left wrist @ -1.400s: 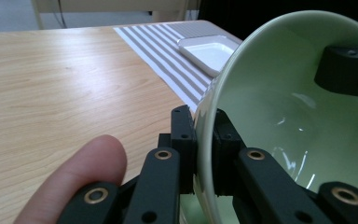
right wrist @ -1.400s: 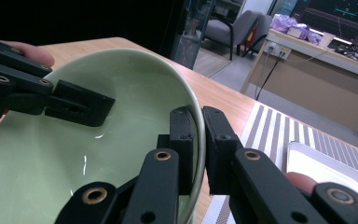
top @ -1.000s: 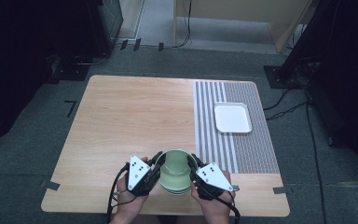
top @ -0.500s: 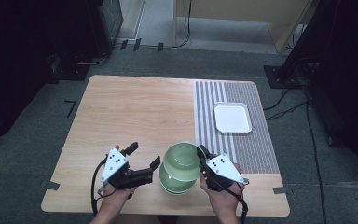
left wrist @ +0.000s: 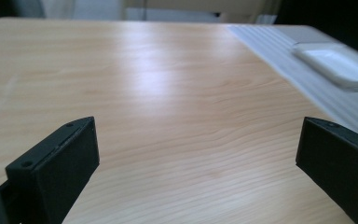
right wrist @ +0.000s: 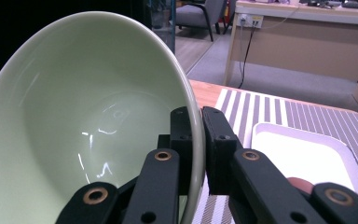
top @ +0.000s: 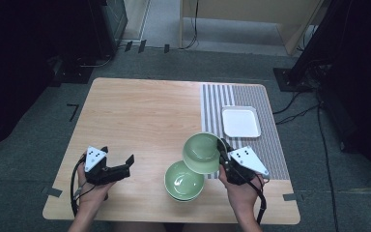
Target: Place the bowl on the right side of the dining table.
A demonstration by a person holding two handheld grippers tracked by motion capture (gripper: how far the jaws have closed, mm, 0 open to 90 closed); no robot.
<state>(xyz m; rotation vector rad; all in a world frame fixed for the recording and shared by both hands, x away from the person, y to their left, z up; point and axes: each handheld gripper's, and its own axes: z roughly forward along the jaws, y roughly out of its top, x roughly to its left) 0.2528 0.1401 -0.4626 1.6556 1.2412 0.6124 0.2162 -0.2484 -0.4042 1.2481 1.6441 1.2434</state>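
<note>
My right gripper [top: 221, 153] is shut on the rim of a pale green bowl [top: 201, 153], which hangs tilted above the table. In the right gripper view the two black jaws pinch the rim of that green bowl [right wrist: 88, 116] from inside and outside at my right gripper [right wrist: 199, 140]. A second green bowl [top: 183, 181] sits upright on the wooden table [top: 140, 116] near its front edge, just below and left of the lifted one. My left gripper [top: 128, 163] stands open and holds nothing, low over the front left of the table [left wrist: 168, 93], well left of the bowls.
A white square plate [top: 241, 121] lies on a grey striped mat [top: 215, 99] at the table's right side; the plate [left wrist: 335, 63] and mat also show far right in the left gripper view. Dark stands and cables ring the table on the floor.
The right gripper has lifted the top bowl off the stack and carried it up and right. The left gripper has let go, opened and drawn away to the left.
</note>
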